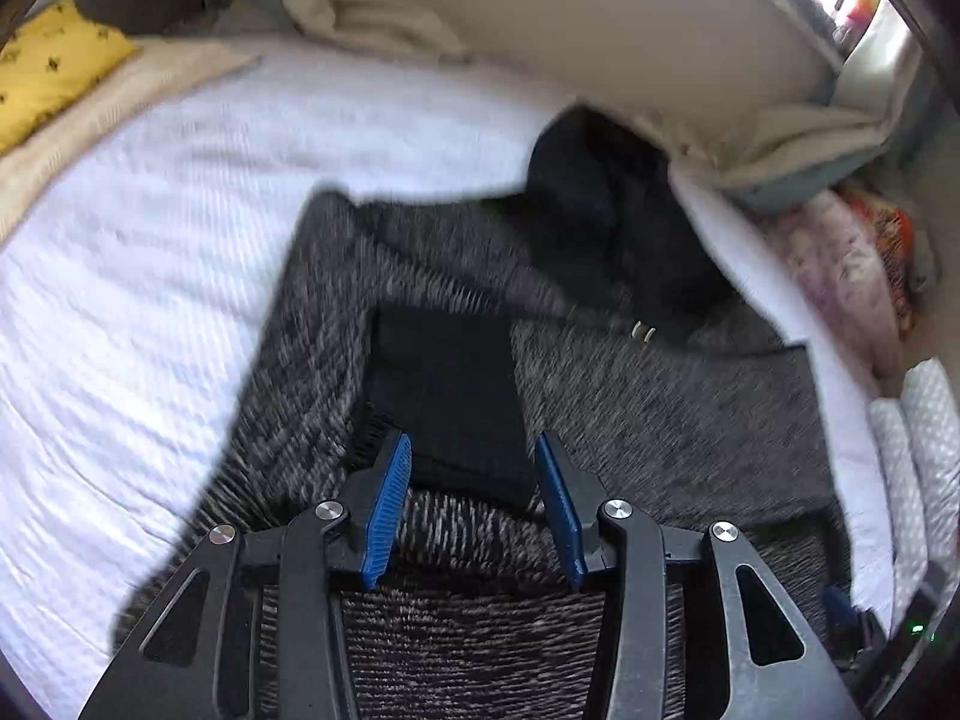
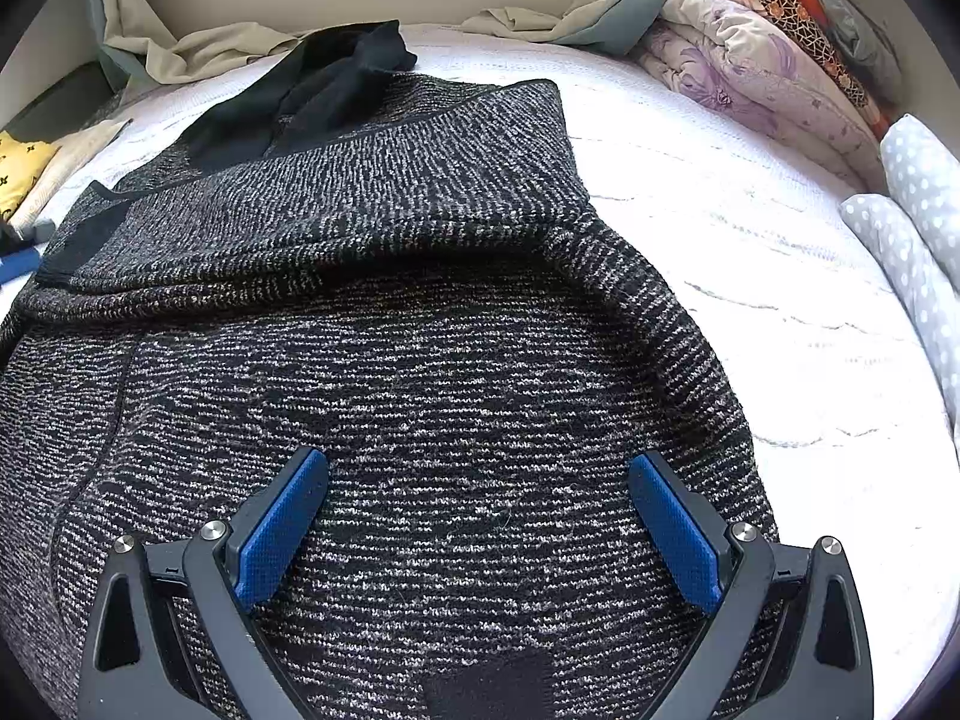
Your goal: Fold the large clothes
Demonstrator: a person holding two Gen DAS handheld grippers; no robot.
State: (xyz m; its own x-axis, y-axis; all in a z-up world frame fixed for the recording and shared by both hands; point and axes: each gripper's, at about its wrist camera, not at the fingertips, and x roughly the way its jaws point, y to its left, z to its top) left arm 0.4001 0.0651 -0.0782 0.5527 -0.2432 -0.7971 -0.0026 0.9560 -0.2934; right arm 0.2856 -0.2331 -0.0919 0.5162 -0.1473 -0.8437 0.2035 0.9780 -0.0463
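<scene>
A: Report the left gripper (image 1: 474, 504).
B: Jaws partly open, nothing held. Between the blue pads (image 1: 387, 516) lies a black ribbed cuff (image 1: 450, 402), not clamped. The cuff rests on the black-and-grey knit sweater (image 1: 630, 420). This view is motion-blurred.

A: Beyond the left jaws?
B: The sweater extends ahead and to the right. Farther ahead-right sits its black hood (image 1: 606, 210). The white bed cover (image 1: 150, 300) fills the area left of the jaws. At far left, a yellow patterned pillow (image 1: 48, 72).

A: Report the right gripper (image 2: 480, 534).
B: Jaws wide open, empty, positioned over the sweater (image 2: 450, 390) body. Contact with the knit cannot be determined.

A: Beyond the right jaws?
B: A sleeve (image 2: 336, 192) is folded across the sweater ahead of the jaws. Past it, the hood (image 2: 324, 84) lies ahead-left. The bed cover (image 2: 750, 252) is bare to the right. At far right, polka-dot pillows (image 2: 918, 210); ahead-right, a folded floral quilt (image 2: 750, 72).
</scene>
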